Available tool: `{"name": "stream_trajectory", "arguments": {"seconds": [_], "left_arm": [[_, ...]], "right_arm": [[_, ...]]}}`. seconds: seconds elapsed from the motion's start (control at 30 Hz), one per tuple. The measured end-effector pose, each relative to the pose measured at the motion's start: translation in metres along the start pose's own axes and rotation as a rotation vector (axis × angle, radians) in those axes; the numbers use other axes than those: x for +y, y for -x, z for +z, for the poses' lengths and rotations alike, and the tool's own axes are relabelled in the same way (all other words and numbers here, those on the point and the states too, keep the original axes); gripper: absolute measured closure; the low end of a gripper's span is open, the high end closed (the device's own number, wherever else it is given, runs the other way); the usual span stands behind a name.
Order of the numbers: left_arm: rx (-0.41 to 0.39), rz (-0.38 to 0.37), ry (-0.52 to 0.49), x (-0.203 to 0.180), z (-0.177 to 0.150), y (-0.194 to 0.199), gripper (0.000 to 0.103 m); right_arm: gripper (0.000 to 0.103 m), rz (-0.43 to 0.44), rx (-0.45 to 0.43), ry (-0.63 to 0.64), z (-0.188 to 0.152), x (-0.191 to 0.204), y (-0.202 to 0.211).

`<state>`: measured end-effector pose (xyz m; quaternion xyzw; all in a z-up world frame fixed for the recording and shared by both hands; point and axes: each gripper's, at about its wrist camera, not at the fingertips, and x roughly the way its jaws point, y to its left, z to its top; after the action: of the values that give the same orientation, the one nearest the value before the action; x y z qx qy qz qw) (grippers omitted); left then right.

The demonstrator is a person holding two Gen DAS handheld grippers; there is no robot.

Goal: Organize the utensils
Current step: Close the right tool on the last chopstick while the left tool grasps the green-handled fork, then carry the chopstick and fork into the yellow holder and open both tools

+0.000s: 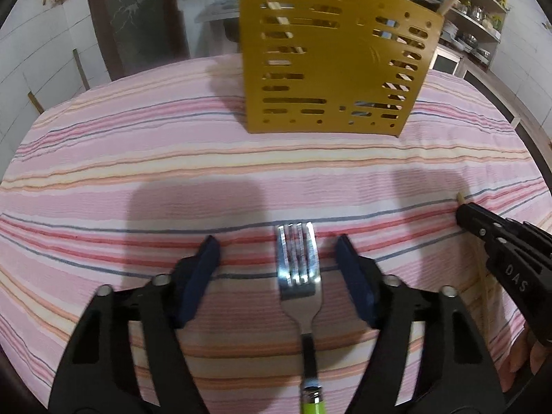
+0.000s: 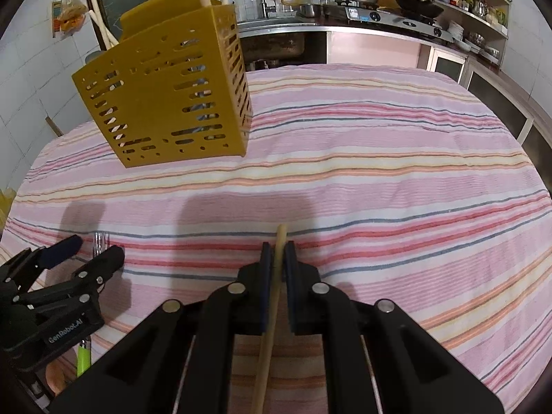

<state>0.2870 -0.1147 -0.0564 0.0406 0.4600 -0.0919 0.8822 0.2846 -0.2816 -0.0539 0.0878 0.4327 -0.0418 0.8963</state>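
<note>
Table: 1, under a pink cloth w/ red, blue & yellow stripes (image 1: 138, 158) (image 2: 379, 158); carries everything below
Holder: 1 mustard-yellow slotted plastic utensil box (image 1: 331, 62) (image 2: 165, 103); upright at far side of cloth, well apart from both grippers; pale sticks poke out the top; at least 3 seen in right view, rest hidden behind the wall
Left gripper: 1 black tool w/ blue pads (image 1: 278, 255) (image 2: 88, 248); fingers spread wide, one each side of the fork head, not touching it
Right gripper: 1 (image 2: 276, 258) (image 1: 464, 212); pads pressed together, pinching the chopstick near its tip
Fork: 1 steel four-tine fork w/ black & lime-green handle (image 1: 298, 269) (image 2: 100, 241); flat on cloth, tines toward holder
Chopstick: 1 pale wooden stick (image 2: 272, 296) (image 1: 460, 197); tip juts just past the pads
</note>
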Motion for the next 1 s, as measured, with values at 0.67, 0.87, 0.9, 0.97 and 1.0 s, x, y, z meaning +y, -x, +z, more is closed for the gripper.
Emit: {"name": "stream_trajectory", "arguments": {"seconds": [0.67, 0.87, 0.9, 0.97, 1.0], "left_arm": [[-0.184, -0.004, 0.001, 0.005, 0.005, 0.070, 0.082], [-0.365, 0.044, -0.001, 0.009, -0.002, 0.123, 0.083], [-0.399, 0.048, 0.008, 0.011, -0.004, 0.132, 0.083], [-0.437, 0.055, 0.016, 0.015, -0.005, 0.142, 0.083], [-0.462, 0.061, 0.023, 0.019, -0.008, 0.148, 0.083]], "right_arm": [[0.097, 0.094, -0.218, -0.054, 0.004, 0.001, 0.064], [0.097, 0.100, -0.396, -0.005, 0.006, 0.014, 0.110], [0.097, 0.097, -0.423, 0.005, 0.005, 0.017, 0.116], [0.097, 0.091, -0.466, 0.025, 0.004, 0.022, 0.126], [0.097, 0.091, -0.487, 0.032, 0.002, 0.024, 0.132]]}}
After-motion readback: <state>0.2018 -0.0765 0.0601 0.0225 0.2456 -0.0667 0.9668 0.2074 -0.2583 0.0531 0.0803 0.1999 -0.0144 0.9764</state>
